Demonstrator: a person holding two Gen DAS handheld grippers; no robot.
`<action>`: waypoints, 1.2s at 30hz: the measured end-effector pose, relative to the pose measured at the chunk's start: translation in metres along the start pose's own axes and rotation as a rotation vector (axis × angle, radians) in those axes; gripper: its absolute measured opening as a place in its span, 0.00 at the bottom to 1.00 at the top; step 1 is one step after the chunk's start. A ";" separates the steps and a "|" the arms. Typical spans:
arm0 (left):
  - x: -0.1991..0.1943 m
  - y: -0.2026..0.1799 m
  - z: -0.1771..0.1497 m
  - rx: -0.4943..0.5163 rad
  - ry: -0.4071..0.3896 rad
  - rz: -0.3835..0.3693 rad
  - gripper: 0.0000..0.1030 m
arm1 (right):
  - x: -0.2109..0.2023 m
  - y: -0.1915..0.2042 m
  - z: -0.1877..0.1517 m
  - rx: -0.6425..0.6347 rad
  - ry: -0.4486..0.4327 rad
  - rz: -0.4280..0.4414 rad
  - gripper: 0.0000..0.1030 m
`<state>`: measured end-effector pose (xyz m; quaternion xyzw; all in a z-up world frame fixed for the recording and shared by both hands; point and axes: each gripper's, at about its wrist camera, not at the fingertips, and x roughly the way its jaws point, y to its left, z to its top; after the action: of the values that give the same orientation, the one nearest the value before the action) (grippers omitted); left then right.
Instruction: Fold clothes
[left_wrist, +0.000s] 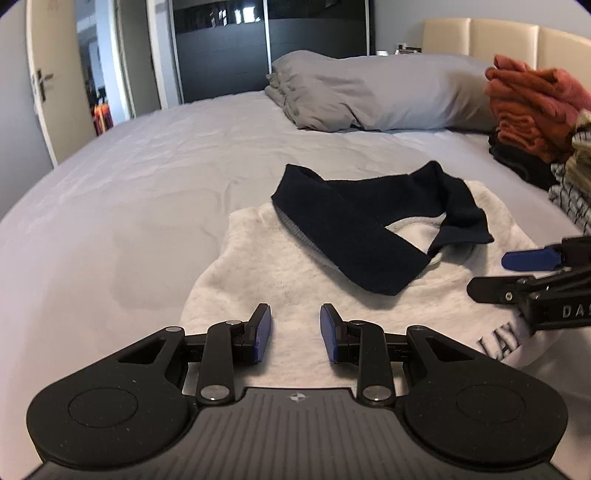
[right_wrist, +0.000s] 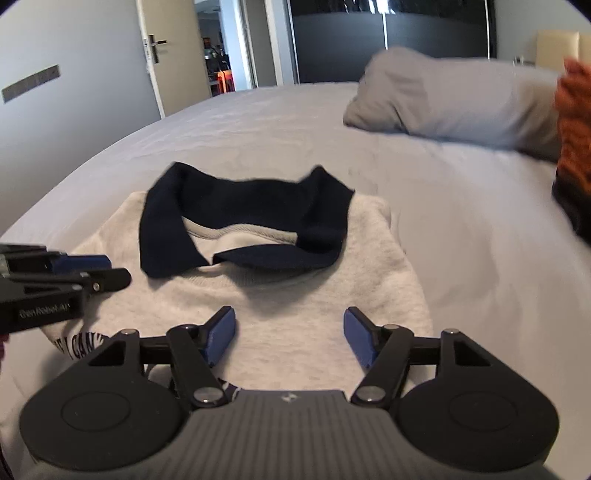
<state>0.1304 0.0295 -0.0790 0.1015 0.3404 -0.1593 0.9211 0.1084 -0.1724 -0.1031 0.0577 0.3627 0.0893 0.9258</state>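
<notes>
The left tool (left_wrist: 295, 334) has its two blue pads apart with nothing between them, and it hangs just over the near part of a light grey sweatshirt (left_wrist: 295, 273). The right tool (right_wrist: 290, 338) is open wide too, and it also holds nothing as it hovers over the same sweatshirt (right_wrist: 295, 306). Each tool shows up at the edge of the other one's view, so they are side by side, close together. The sweatshirt lies flat on the bed (left_wrist: 147, 177), folded into a neat shape with its sides tucked in. Its dark navy collar (left_wrist: 354, 225) sits on top at the far end, a bit crumpled and open, so the pale inside of the neck shows. Some dark letters are printed on the part near the right tool, but they cannot be read in full. Farther off, a grey pillow (left_wrist: 369, 92) lies at the head of the bed. At the right side there is a pile of clothes (left_wrist: 535, 110) with orange and red things on top and dark ones below.
</notes>
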 end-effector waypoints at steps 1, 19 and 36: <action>0.001 -0.002 0.000 0.008 -0.001 0.007 0.27 | 0.002 0.000 0.000 -0.004 0.000 0.001 0.67; -0.063 -0.034 0.001 0.158 -0.112 0.039 0.28 | -0.053 0.031 0.001 -0.119 -0.108 -0.066 0.67; -0.035 -0.062 -0.036 0.273 0.072 -0.056 0.28 | -0.029 0.040 -0.032 -0.222 0.056 -0.062 0.73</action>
<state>0.0618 -0.0094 -0.0876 0.2221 0.3510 -0.2263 0.8811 0.0604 -0.1379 -0.1006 -0.0591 0.3779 0.1017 0.9183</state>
